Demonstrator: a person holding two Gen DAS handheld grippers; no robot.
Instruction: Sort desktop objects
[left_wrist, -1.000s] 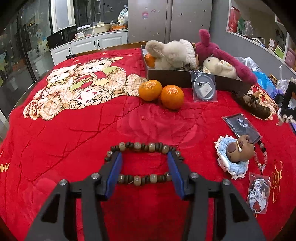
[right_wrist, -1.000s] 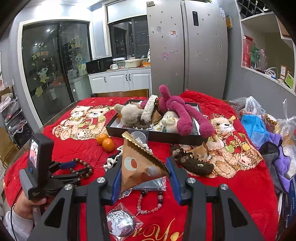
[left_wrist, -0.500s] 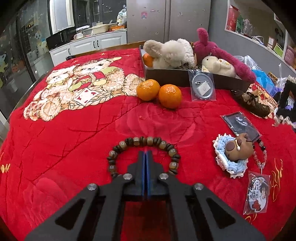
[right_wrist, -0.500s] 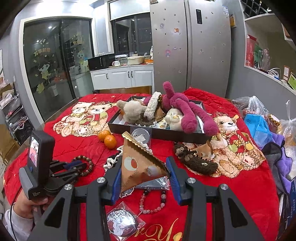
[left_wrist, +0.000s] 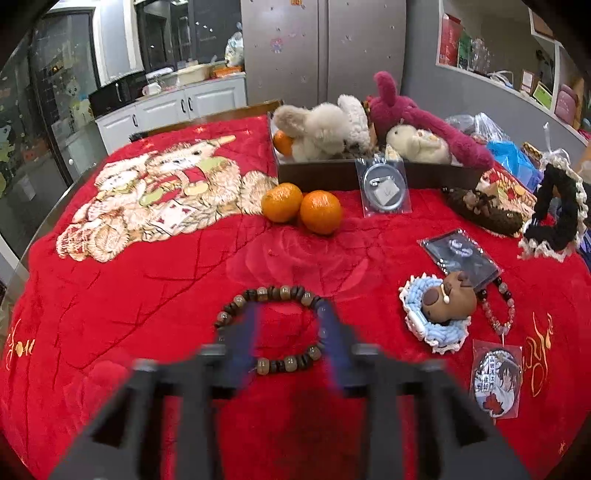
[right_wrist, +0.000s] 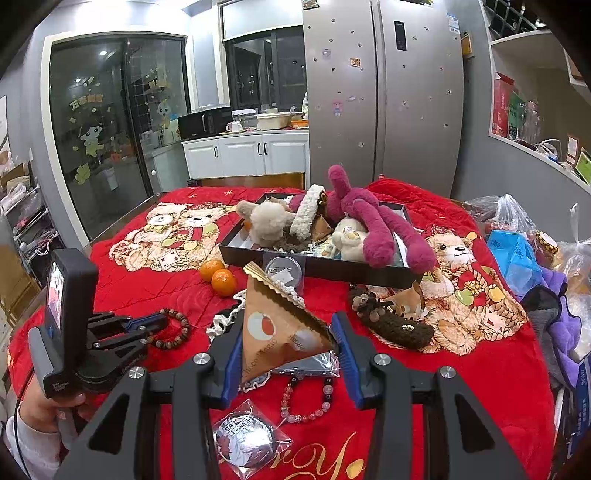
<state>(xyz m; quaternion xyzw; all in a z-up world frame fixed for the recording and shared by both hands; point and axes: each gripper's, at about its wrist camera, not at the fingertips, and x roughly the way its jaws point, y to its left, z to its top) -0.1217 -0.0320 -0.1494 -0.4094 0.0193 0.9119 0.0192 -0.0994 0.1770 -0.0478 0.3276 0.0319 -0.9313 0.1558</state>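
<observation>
Left wrist view: the left gripper (left_wrist: 288, 328) is showing heavy motion blur, fingers parted to a middling width and sitting inside the loop of the wooden bead bracelet (left_wrist: 271, 325), which is lying flat on the red blanket (left_wrist: 147, 295). Nothing is being clamped; the beads are running around and outside both fingers.

Right wrist view: the right gripper (right_wrist: 286, 350) is holding a triangular paper sachet (right_wrist: 280, 332) between its blue pads, fingers narrowed onto the two sides of the packet, well above the blanket.

Handling judgement, bracelet: it is looking light, with hard, smooth, round beads likely strung on elastic, so the loop will be sagging and swinging once lifted, and single beads may be rolling out of a pinch. Best hold appears to be across one strand, pads straddling a run of beads, or hooking one finger through the loop.

Room: the blanket around the bracelet is lying open toward the two oranges (left_wrist: 301, 208). To the right, the capybara figure on its crochet mat (left_wrist: 437, 314) and a pink bead bracelet (left_wrist: 496, 306) are lying near. The dark tray (left_wrist: 332, 173) at the far side is looking crowded with plush toys; its near wall is something to be clearing on approach.
</observation>
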